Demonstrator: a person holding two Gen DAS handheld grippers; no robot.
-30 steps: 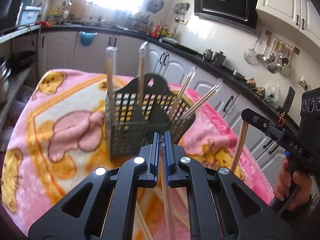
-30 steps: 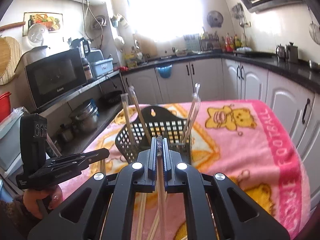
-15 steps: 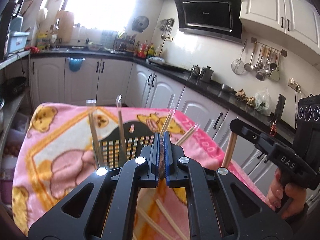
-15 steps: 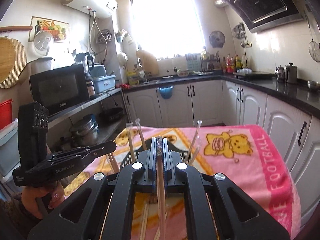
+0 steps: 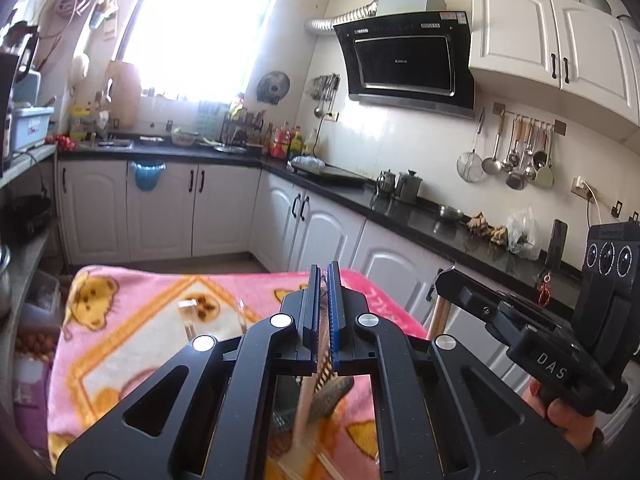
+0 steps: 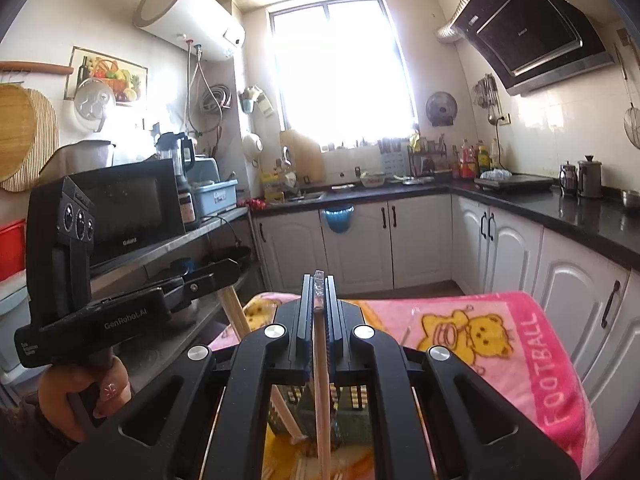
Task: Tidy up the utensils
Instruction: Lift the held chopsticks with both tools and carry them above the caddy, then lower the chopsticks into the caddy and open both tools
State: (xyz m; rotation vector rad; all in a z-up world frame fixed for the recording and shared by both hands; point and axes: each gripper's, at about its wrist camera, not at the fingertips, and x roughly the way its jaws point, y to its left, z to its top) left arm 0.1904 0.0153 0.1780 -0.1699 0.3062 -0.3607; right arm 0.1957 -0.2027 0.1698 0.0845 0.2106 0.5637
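Observation:
My left gripper [image 5: 324, 280] is shut on a pair of wrapped wooden chopsticks [image 5: 304, 404], which hang down from the jaws. My right gripper [image 6: 319, 288] is shut on another wrapped pair of chopsticks [image 6: 321, 392], its tip poking above the jaws. Both grippers are raised above the table. The dark grey mesh utensil holder [image 6: 320, 404] shows only partly below the right gripper's frame. The left gripper also shows in the right wrist view [image 6: 224, 272], with its chopsticks [image 6: 236, 316] hanging below it. The right gripper also shows in the left wrist view [image 5: 444, 280].
The table is covered by a pink bear-print blanket [image 5: 132, 320], also in the right wrist view [image 6: 500, 332]. White cabinets and a black counter [image 5: 400, 208] run behind and to the right. A shelf with a microwave [image 6: 132, 208] stands on the left. Loose chopsticks lie on the blanket below the grippers.
Both grippers have risen and tilted upward with their chopsticks. The utensil holder has dropped almost out of sight under the gripper frames.

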